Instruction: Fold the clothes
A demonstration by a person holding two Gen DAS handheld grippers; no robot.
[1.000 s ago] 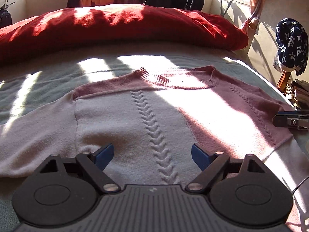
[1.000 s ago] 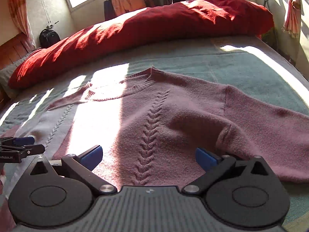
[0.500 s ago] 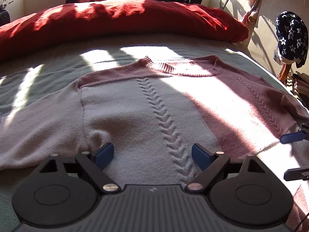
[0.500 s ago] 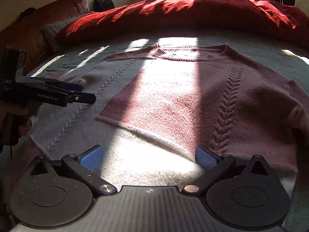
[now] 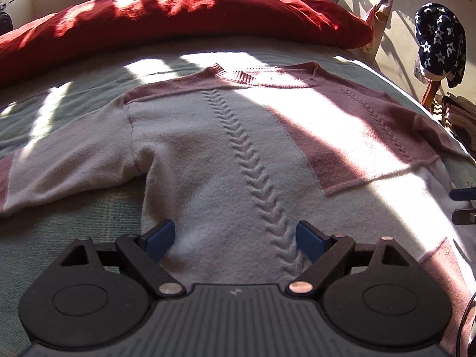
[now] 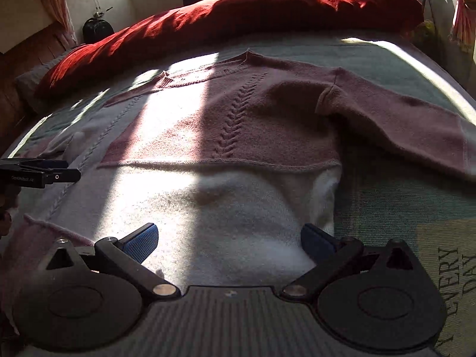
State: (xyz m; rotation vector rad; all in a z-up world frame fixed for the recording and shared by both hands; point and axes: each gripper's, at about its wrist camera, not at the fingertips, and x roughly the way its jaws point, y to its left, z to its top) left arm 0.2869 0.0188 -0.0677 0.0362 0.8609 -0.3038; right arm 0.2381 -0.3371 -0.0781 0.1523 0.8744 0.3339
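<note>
- Within the last second both of your claws came closer to the near edge of the bed (image 5: 74, 238). The sweater's (image 5: 226, 154) lower part now fills the space in front of them.
- Your left claw (image 5: 235, 238) stands wide apart with nothing clamped; the sweater only lies below it.
- Your right claw (image 6: 229, 242) is also apart and holds nothing. The white lower part of the sweater is under it.
- The sweater lies flat, front up, in the middle of the bed. Its collar points to the far edge and both sleeves are spread toward the side edges.
- I think no fold is made yet; you seem ready to take the bottom hem.
- Count: one sweater, two sleeves, two claws, one red duvet (image 5: 178, 15) along the far edge.
</note>
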